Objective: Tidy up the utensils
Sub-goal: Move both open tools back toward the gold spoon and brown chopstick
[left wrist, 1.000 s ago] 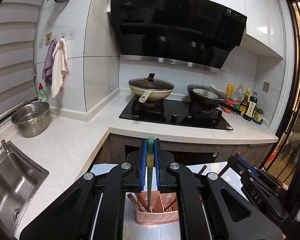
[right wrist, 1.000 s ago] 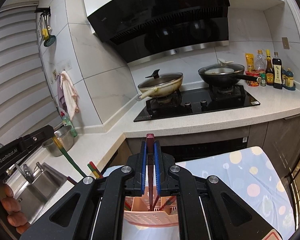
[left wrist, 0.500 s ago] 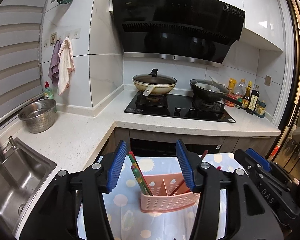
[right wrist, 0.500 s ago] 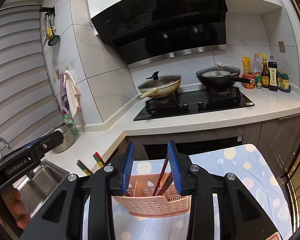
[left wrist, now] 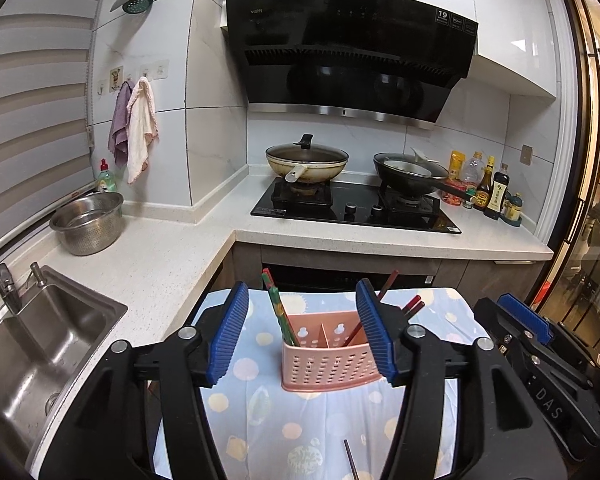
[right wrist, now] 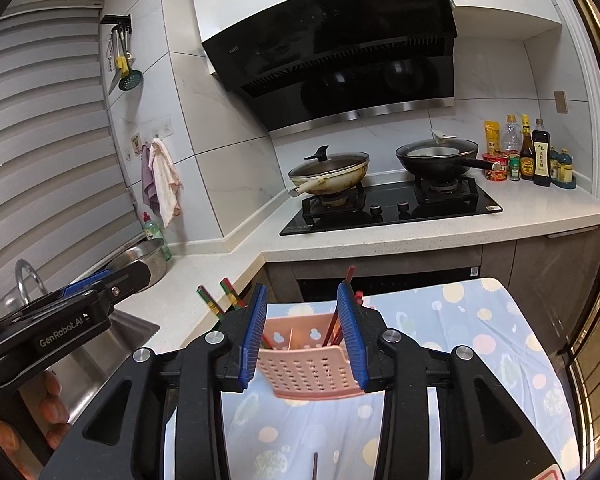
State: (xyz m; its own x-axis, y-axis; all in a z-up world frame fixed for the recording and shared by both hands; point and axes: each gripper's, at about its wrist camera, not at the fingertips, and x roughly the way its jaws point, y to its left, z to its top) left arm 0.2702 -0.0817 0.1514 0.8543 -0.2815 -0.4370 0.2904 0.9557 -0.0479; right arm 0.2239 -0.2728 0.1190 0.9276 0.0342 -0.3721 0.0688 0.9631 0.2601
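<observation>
Chopsticks point(left wrist: 278, 308) stand in pink holder point(left wrist: 330, 364) on spotted tablecloth point(left wrist: 260, 404) near stove point(left wrist: 356, 210)

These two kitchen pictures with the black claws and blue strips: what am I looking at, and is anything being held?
No robot here: a person holds a two-finger tool in each hand, each with a camera looking along its fingers. One picture is from the left gripper, the other from the right gripper. Both are open and hold nothing. Between their blue pads you see a pink utensil basket on a spotted tablecloth, with green chopsticks in its left compartment and dark red chopsticks in its right. One loose chopstick lies on the cloth.
</observation>
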